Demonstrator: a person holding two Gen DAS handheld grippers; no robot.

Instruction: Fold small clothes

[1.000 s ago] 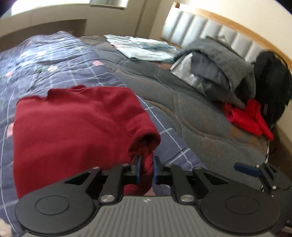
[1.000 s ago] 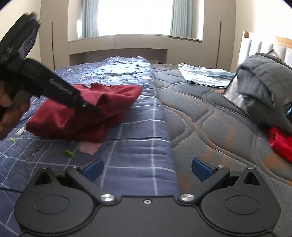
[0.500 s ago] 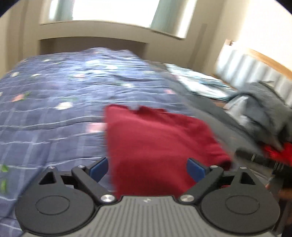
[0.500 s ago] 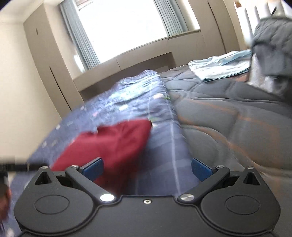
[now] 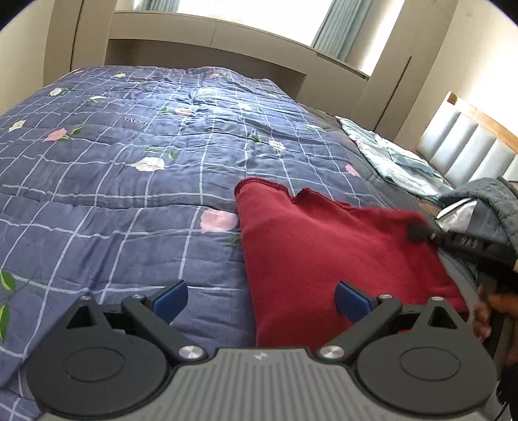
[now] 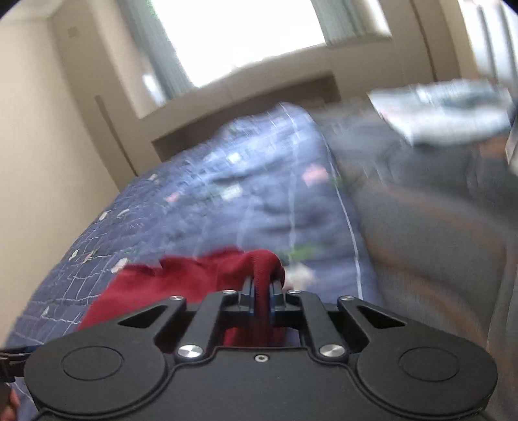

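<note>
Red garment (image 5: 323, 256) lying folded on blue checked quilt (image 5: 129, 181), toward quilt's right edge, near corner lifted. Raised fold of same garment (image 6: 262, 268) pinched betw. pads of right claw (image 6: 261, 299), jaws nearly together w/ cloth bunched in gap. Right claw seen from left wrist cam (image 5: 417, 232) as dark bar w/ tip on garment's far right side. Left claw (image 5: 260, 299) wide open, holding nothing, hovering over garment's near-left edge; left pad (image 5: 170, 298) over bare quilt, right pad (image 5: 351, 302) over red cloth. Quilt spread over grey mattress (image 5: 401, 199), visible to garment's right. Further right of garment: light blue folded cloth (image 5: 388, 158), grey clothes pile (image 5: 482, 204), padded headboard (image 5: 466, 145). Beyond garment, past quilt's far end: window (image 5: 252, 13) w/ curtains. Right wrist cam badly motion-blurred; bkgd detail unreadable there.
</note>
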